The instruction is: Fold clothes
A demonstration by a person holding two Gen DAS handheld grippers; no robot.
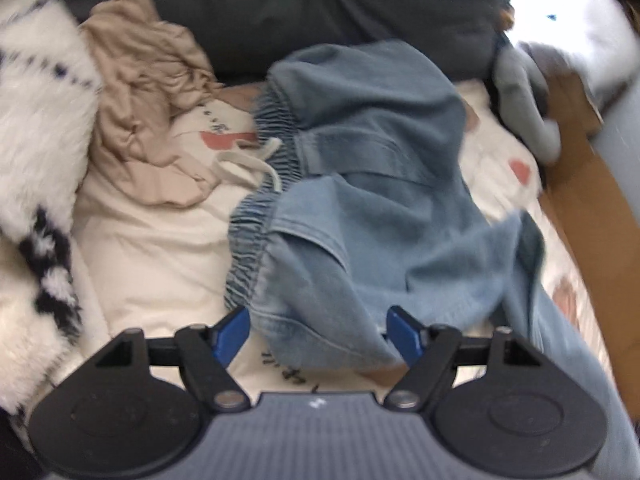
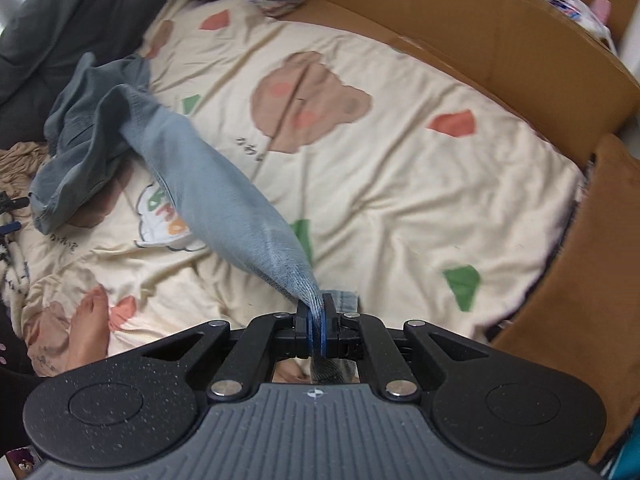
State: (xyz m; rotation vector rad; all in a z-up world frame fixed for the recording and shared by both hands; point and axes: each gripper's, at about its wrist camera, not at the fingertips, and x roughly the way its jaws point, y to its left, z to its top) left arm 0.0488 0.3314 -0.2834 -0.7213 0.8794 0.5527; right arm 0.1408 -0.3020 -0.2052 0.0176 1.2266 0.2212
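Bed quilt [image 2: 420,168] with bear print, cardboard wall [image 2: 520,52] far right. Blue denim pants [image 1: 360,184] bunched mid-bed, elastic waistband [image 1: 256,216] on the left, beige garment [image 1: 144,120] far left. Right hand-held gripper [image 2: 318,320] clamped on a pant leg end, leg pulled taut. Left hand-held gripper [image 1: 318,334] spread wide, empty, near the heap. Denim looks soft, floppy, moderately heavy; grab waistband or hem.
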